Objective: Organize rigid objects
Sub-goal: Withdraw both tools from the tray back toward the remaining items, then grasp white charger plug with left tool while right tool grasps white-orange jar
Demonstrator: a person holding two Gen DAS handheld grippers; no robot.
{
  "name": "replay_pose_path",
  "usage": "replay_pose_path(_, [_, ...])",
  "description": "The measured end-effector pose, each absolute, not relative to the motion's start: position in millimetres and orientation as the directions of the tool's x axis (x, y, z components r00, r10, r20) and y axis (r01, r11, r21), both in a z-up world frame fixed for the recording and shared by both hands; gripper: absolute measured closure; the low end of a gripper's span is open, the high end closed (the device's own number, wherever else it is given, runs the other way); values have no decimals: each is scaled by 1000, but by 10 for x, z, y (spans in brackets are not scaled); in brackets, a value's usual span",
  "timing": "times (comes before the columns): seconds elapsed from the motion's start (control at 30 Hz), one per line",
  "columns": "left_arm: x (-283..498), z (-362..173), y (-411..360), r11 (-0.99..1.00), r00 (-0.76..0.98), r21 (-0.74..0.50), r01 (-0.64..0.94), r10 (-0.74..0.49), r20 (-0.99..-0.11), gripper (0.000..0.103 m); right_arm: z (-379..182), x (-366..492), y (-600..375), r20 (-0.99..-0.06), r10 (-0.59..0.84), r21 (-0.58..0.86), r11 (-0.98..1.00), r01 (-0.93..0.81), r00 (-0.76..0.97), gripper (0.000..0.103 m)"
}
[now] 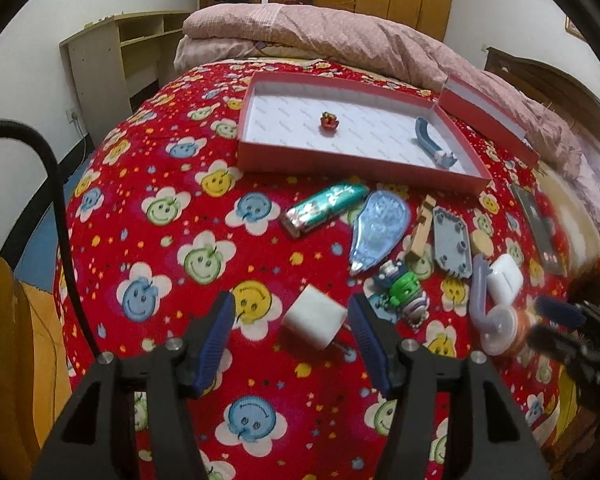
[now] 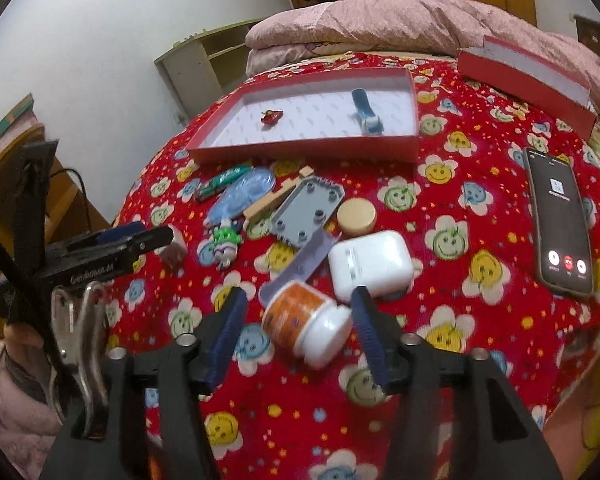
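Nearest, left gripper (image 1: 292, 344): fingers apart, white cube (image 1: 314, 322) between them, pads not pressing it.
Right gripper (image 2: 298, 338): fingers apart around orange bottle (image 2: 306, 322) lying on its side, no visible squeeze.
Bed (image 1: 172, 240): earbud case (image 2: 370, 264), grey plate (image 2: 308, 212), phone (image 2: 560, 220) loose on it.
Farther, red tray (image 1: 260, 160): small red toy (image 1: 329, 121), blue tool (image 1: 430, 142) inside.

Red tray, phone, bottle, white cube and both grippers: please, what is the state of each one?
Red tray: open, holds two small items.
Phone: screen lit, lying flat.
Bottle: capped, lying on its side.
White cube: on the blanket, ungripped.
Left gripper: open.
Right gripper: open around the bottle.
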State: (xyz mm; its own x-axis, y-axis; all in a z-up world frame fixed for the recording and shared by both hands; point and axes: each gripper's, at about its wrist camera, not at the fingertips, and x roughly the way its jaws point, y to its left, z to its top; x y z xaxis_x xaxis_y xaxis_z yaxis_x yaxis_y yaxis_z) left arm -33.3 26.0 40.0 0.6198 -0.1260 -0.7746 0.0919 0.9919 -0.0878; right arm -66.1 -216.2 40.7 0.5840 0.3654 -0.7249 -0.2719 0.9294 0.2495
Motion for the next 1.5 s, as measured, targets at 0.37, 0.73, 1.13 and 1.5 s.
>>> replay_pose_path(0.37, [-347,330,166,986,621,-117,118,-165,-766,41,289,-765,-2031,-721,308,147,943,-298,621,42])
replay_pose_path(0.73, [-306,213,145,990,624,-94,104,-139,-769,41,121,-674,-2057,-742,317,189,944,-270,590,42])
replay_pose_path(1.13, [-310,183,100,987,627,-100,129,-159,-762,52,35,-632,-2096,-743,348,243,936,-254,572,42])
replay_pose_path(1.5, [-354,207,82,985,630,-98,145,-169,-758,53,24,-638,-2121,-735,350,251,936,-247,580,46])
